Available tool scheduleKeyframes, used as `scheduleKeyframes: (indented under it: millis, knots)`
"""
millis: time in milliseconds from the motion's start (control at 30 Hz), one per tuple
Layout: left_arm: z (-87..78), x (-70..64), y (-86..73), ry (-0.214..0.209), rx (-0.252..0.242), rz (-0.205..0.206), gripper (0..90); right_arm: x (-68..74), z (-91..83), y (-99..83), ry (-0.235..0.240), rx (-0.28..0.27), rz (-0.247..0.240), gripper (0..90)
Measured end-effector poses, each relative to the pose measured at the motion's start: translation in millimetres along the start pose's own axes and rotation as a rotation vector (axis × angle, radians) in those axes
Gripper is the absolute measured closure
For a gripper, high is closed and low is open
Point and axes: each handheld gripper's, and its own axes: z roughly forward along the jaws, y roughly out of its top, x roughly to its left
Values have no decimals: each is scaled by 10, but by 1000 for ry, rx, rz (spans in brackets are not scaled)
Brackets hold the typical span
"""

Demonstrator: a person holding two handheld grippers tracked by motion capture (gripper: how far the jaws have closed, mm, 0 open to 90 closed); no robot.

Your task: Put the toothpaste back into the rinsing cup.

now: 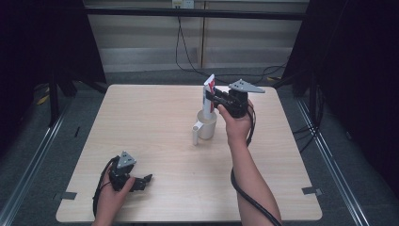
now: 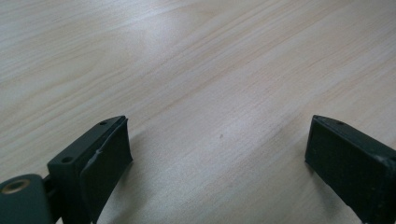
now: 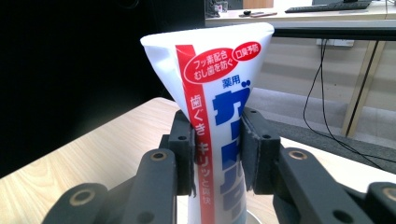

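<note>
Toothpaste tube point(image 3: 219, 116): soft white plastic with a red stripe, blue lettering and Japanese print; flat crimped end uppermost, standing upright in the cup, cap end down and hidden.
Cup point(image 1: 207, 125): white, cylindrical, smooth, with a side handle toward the table's near-left; sits right of the table's middle, probably serving as a stand that keeps the tube vertical.
Right gripper point(image 1: 215, 100): black jaws pressed onto the tube's flat faces partway up, pinching it from both sides; the grip on the flat sides likely stops the soft tube from twisting or slipping.
Right hand point(image 1: 236, 123): wraps the gripper body from behind, forearm reaching over the table.
Left gripper point(image 2: 217, 154): jaws spread wide, nothing between them; matte black pads, one with a slightly lifted edge; it lies low at the near-left, well apart from the cup, apparently idle.
Table point(image 1: 155, 117): pale wood-grain laminate, flat, rounded corners.
Uncertain: whether the tube's cap touches the cup's bottom cannot be told.
</note>
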Motion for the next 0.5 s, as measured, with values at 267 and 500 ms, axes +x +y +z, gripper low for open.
scheduleKeyframes:
  millis: [267, 500]
  knots:
    - [0, -1, 0, -1, 0, 0, 66, -12, 36, -47, -8, -2, -5, 686]
    - [-6, 8, 1, -2, 10, 14, 65, -23, 106, -134, -4, 19, -5, 685]
